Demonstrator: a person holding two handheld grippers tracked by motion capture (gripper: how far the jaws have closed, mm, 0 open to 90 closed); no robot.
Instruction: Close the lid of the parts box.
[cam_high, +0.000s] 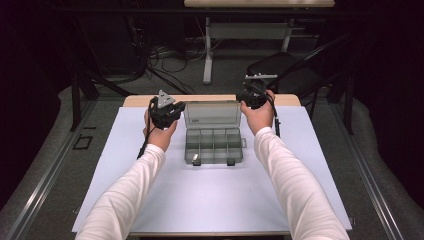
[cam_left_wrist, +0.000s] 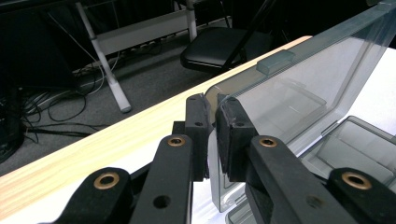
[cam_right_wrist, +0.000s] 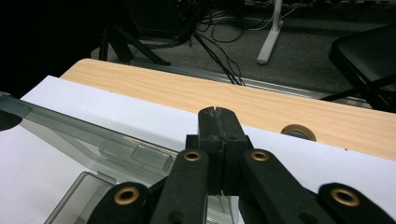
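A clear grey plastic organiser box (cam_high: 214, 146) with several compartments lies on the white mat, its lid (cam_high: 212, 115) standing open at the back. My left gripper (cam_high: 175, 111) is at the lid's left edge. In the left gripper view it (cam_left_wrist: 212, 105) is shut on the lid's thin side wall (cam_left_wrist: 299, 93), with a pad pressing on each face. My right gripper (cam_high: 248, 97) is at the lid's upper right corner. In the right gripper view its jaws (cam_right_wrist: 217, 112) are pressed together at the tips, and the lid's edge (cam_right_wrist: 93, 135) runs up to their base.
The white mat (cam_high: 210, 200) covers a wooden table (cam_right_wrist: 187, 88) with a round cable hole (cam_right_wrist: 298, 132) near its far edge. Beyond the table are a black folding chair (cam_high: 285, 67), floor cables (cam_high: 160, 60) and a white desk leg (cam_high: 207, 50).
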